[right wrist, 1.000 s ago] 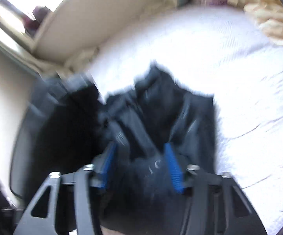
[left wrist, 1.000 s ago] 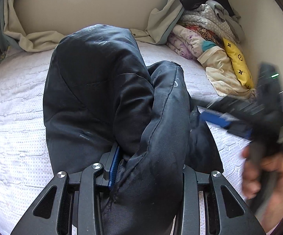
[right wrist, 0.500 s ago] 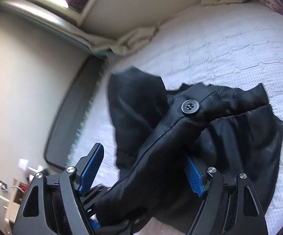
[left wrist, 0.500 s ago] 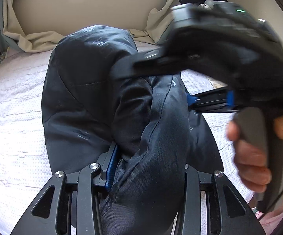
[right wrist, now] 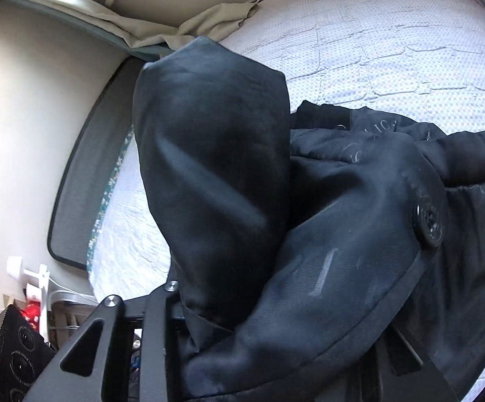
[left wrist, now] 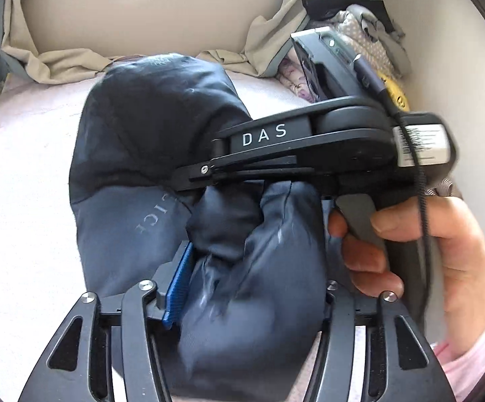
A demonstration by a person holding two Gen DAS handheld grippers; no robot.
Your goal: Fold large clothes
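Observation:
A large dark navy jacket lies bunched on the white quilted bed. My left gripper is shut on a thick fold of it near the bed's front. My right gripper, marked DAS, reaches in from the right above the left one, its tip pressed into the jacket. In the right wrist view the jacket fills the space between the right gripper's jaws and hides the fingertips; a black button shows on the fold.
A pile of mixed clothes sits at the far right corner against the wall. A beige curtain bunches along the far edge. A dark bed rail runs along the bed's side, with floor clutter beyond it.
My right gripper has moved lower and closer to the left gripper and has closed into the jacket, which now fills its jaws. The left gripper still holds its fold.

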